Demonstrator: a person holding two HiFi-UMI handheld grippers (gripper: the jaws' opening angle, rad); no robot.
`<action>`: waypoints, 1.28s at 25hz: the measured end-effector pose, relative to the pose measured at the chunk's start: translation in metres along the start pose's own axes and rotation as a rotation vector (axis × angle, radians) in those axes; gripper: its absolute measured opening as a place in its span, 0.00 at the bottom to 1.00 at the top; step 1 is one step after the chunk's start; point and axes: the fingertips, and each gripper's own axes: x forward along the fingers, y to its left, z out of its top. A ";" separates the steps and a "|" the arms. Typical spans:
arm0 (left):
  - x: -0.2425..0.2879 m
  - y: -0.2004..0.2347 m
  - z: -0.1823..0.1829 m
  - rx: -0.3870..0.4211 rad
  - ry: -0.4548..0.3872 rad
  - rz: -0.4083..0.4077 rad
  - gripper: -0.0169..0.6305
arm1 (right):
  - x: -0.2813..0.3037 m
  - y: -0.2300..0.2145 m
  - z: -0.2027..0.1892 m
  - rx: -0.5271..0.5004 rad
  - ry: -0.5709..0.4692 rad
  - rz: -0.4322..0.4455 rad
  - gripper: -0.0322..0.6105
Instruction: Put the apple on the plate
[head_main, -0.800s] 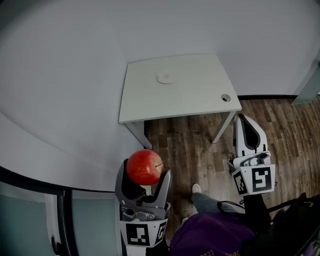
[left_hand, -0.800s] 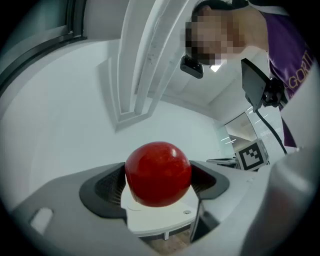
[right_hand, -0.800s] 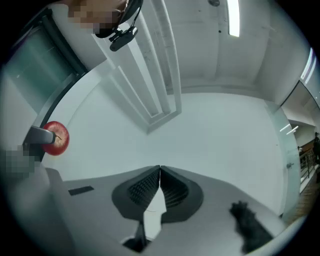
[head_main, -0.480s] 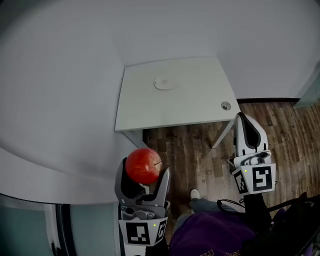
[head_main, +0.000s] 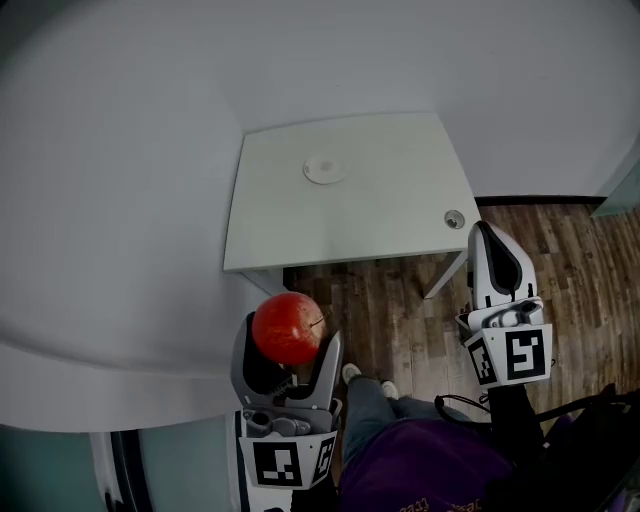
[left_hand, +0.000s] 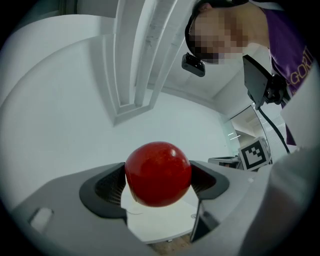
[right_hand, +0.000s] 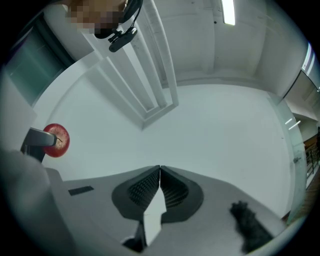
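Note:
My left gripper (head_main: 288, 345) (left_hand: 159, 181) is shut on a red apple (head_main: 287, 328) (left_hand: 158, 173), both ribbed pads pressing its sides. It hovers in the air in front of a white table (head_main: 390, 210), near the head view's lower left. A small white plate (head_main: 323, 169) lies on the table's far middle; in the left gripper view a bit of it shows under the apple. My right gripper (head_main: 493, 258) (right_hand: 159, 172) is shut with nothing in it, at the table's right front corner. The apple (right_hand: 56, 140) also shows at the left of the right gripper view.
A round cable grommet (head_main: 454, 219) sits near the table's right front corner. Wooden floor (head_main: 400, 310) lies below, with the person's feet (head_main: 365, 380) on it. White walls close in behind and to the left of the table.
The table has come a little nearer and lower in the head view as the person steps forward. Both grippers keep their grip and stance; the apple stays held.

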 end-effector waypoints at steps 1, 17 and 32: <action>0.006 0.003 -0.003 -0.002 0.004 -0.002 0.65 | 0.007 0.000 -0.003 -0.001 0.003 -0.002 0.07; 0.132 0.061 -0.028 -0.027 0.032 -0.040 0.65 | 0.131 -0.020 -0.018 0.008 0.008 -0.050 0.07; 0.223 0.114 -0.068 -0.047 0.080 -0.137 0.65 | 0.215 -0.013 -0.033 0.000 0.010 -0.132 0.07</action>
